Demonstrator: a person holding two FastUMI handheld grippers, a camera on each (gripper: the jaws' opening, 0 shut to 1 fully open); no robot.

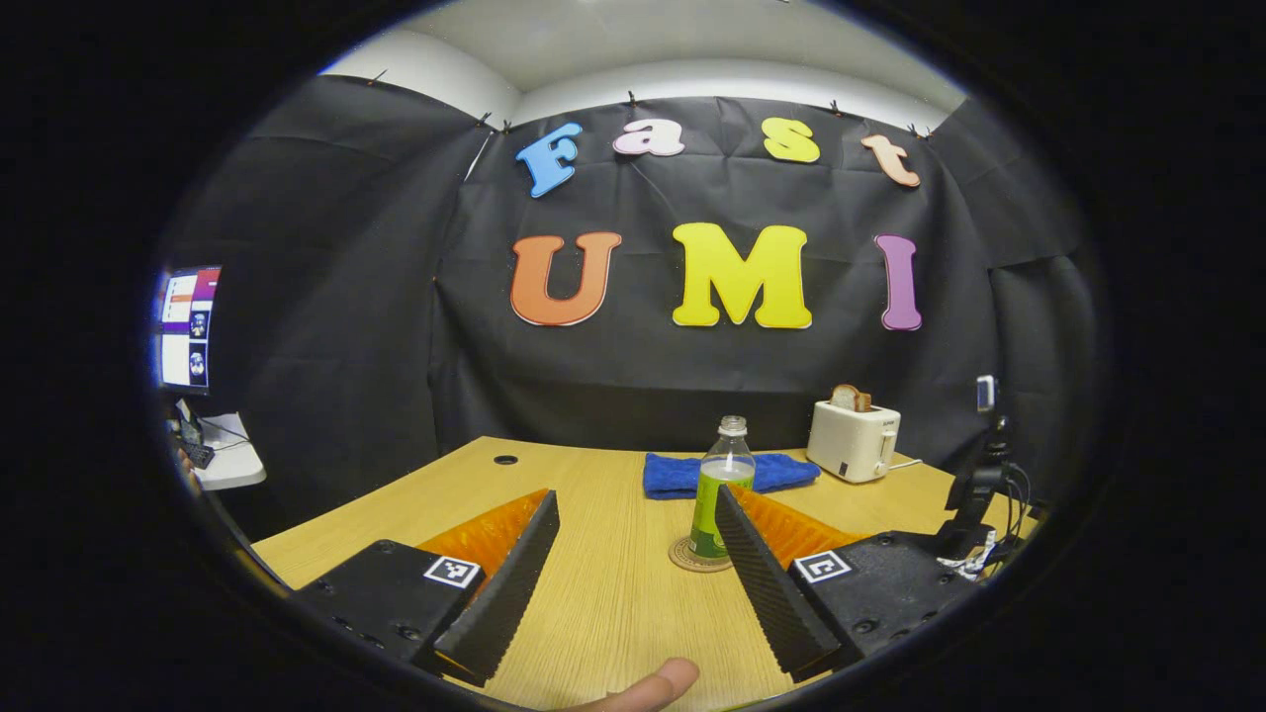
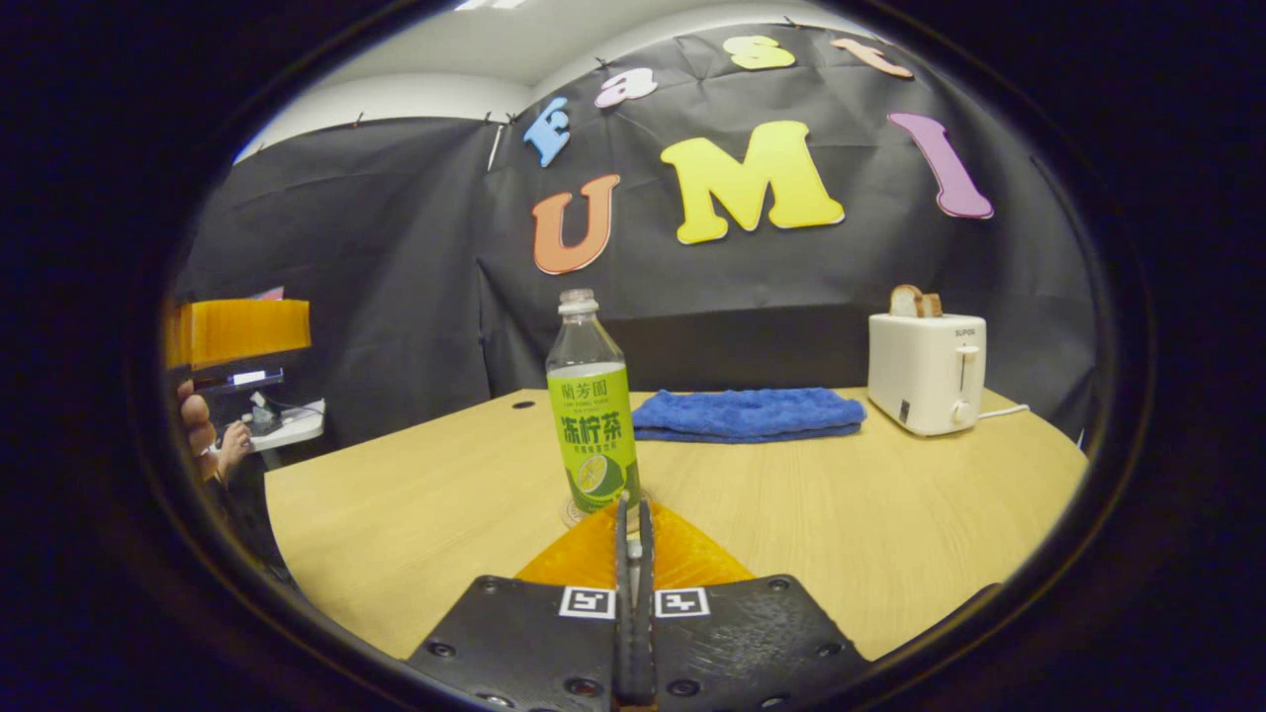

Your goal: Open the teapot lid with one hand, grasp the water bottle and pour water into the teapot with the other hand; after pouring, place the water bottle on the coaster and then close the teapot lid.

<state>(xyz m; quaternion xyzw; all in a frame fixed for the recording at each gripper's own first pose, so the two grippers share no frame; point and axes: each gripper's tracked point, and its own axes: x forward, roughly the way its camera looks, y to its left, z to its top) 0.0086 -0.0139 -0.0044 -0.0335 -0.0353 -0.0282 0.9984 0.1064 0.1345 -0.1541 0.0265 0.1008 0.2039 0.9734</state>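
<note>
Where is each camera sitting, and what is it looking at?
Left gripper view: rides on the left gripper, fingers wide apart, looking across the table at the water bottle on its coaster; a fingertip shows below.
Right gripper view: rides on the right gripper, fingers together, looking at the same bottle close up.
Both share the bottle, blue towel and toaster.

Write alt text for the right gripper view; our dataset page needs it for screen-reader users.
The right gripper, its fingers closed together with nothing between them, points at a water bottle standing upright on a coaster on a wooden table. Behind the bottle lie a folded blue towel and, further right, a toaster holding bread.
</note>
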